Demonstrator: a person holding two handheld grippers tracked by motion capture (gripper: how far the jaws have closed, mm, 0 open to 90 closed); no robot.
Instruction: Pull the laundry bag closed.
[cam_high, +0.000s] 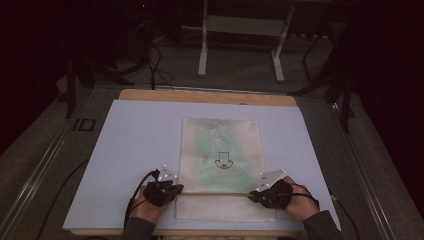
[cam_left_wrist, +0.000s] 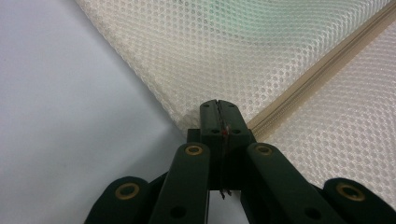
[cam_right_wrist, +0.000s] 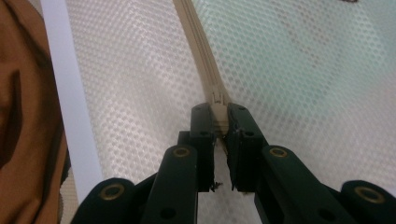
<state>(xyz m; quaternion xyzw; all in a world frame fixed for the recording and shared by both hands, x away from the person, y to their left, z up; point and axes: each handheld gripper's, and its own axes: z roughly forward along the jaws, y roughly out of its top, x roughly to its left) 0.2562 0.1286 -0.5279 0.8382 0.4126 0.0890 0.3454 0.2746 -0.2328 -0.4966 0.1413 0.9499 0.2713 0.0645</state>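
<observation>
A: High view first. What's on the table?

B: A cream mesh bag (cam_high: 220, 165) lies flat on the pale blue mat (cam_high: 135, 145), roughly centre, nearer the person's edge. Something green shows through the mesh, plus a small dark mark. A zipper (cam_high: 215, 193) runs across the bag's near end.

A: Grippers?

B: Left gripper (cam_high: 176, 189) sits at the bag's left edge, right at the zipper's left end. Right gripper (cam_high: 253, 196) is at the zipper's right end, near the bag's right edge. Both hands come in from the bottom. Jaw state is too small to judge from up here.

A: Left gripper view?

B: The left gripper (cam_left_wrist: 218, 108) has its jaws pressed together, pinching the mesh bag (cam_left_wrist: 261, 51) at its edge, just beside where the zipper (cam_left_wrist: 322, 70) tape ends. Mat (cam_left_wrist: 70, 116) lies on the left side.

A: Right gripper view?

B: The right gripper (cam_right_wrist: 219, 116) is clamped on the zipper (cam_right_wrist: 201, 46); the beige zipper piece sits squeezed between the two tips. Mesh bag (cam_right_wrist: 303, 70) is on both sides of the zipper, greenish tint on the right. A strip of mat (cam_right_wrist: 70, 107) and the wooden table edge (cam_right_wrist: 23, 116) are on the left.
</observation>
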